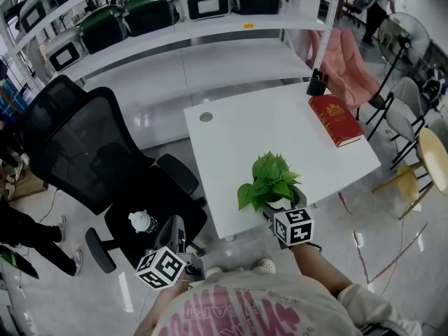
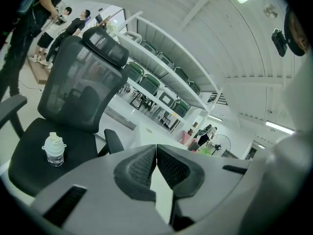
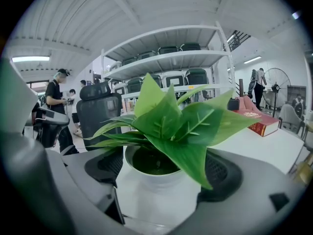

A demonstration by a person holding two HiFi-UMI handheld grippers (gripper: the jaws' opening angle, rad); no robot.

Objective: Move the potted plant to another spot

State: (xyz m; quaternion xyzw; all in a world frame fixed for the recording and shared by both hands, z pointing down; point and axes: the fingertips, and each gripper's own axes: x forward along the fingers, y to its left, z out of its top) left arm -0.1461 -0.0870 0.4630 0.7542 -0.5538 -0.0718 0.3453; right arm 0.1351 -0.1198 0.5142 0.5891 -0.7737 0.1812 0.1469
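The potted plant (image 1: 270, 179), green leaves in a white pot (image 3: 161, 192), stands at the near edge of the white table (image 1: 280, 128). My right gripper (image 1: 284, 206) reaches in from below the table edge and is shut on the pot. In the right gripper view (image 3: 162, 176) its dark pads (image 3: 103, 166) sit against both sides of the pot, and the leaves hide part of the right pad. My left gripper (image 1: 175, 227) hangs off to the left over the office chair, shut with nothing between its jaws (image 2: 156, 150).
A red book (image 1: 337, 120) and a black pen holder (image 1: 317, 84) sit at the table's far right. A black office chair (image 1: 91, 152) with a small bottle (image 1: 142, 222) on its seat stands left of the table. A pink chair (image 1: 346, 65) and shelves lie beyond.
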